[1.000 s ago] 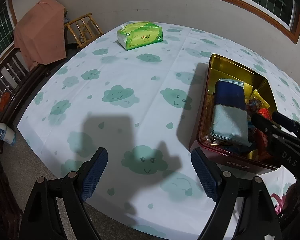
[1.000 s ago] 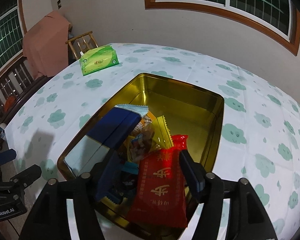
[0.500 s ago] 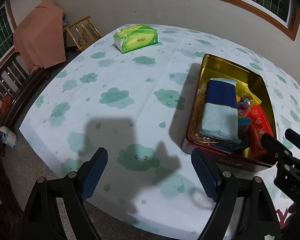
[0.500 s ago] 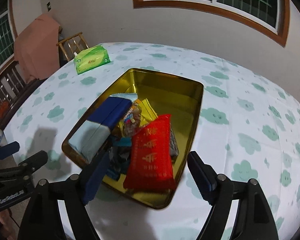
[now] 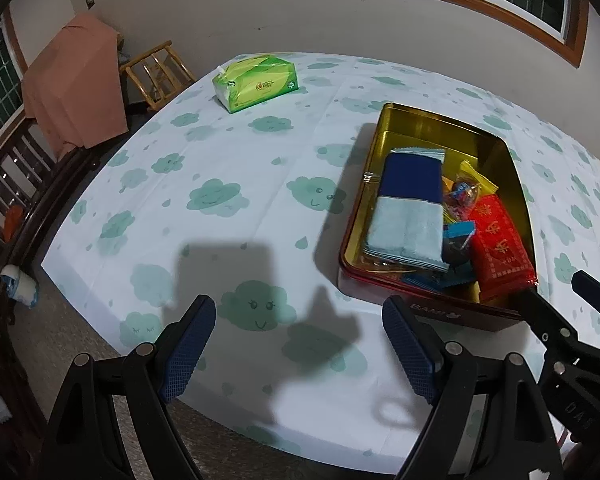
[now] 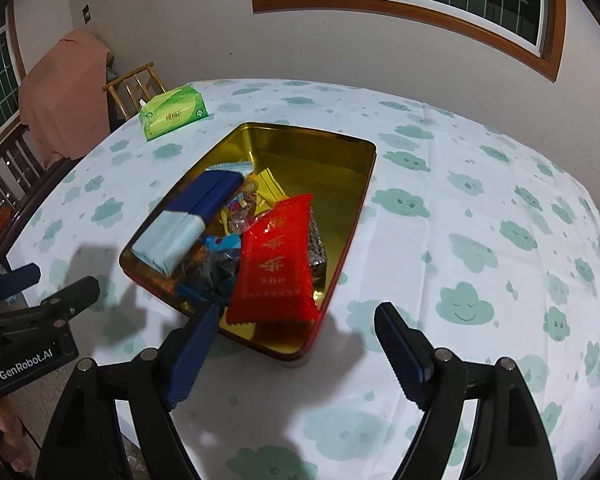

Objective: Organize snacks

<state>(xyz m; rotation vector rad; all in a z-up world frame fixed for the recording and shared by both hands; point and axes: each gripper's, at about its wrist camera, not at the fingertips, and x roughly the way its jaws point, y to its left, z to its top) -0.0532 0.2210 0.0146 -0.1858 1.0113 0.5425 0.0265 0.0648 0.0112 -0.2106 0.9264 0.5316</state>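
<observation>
A gold tin with red sides [image 5: 392,120] [image 6: 364,184] stands on the cloud-print tablecloth. Inside lie a blue and pale-blue pack [image 5: 410,208] [image 6: 188,216], a red packet with gold characters [image 5: 500,240] [image 6: 278,260], and several small wrapped snacks [image 5: 462,194] [image 6: 240,208]. My left gripper [image 5: 300,344] is open and empty over the table's near edge, left of the tin. My right gripper [image 6: 292,348] is open and empty just in front of the tin's near end; it also shows in the left wrist view [image 5: 560,300].
A green tissue pack [image 5: 256,82] [image 6: 174,116] lies at the far side of the table. A wooden stool [image 5: 156,74] and a chair draped in pink cloth [image 5: 74,84] stand beyond the table's left edge. The wall with a window lies behind.
Both grippers have drawn back from the tin. The red packet, earlier between my right gripper's fingers, now lies in the tin and the right gripper is wider open.
</observation>
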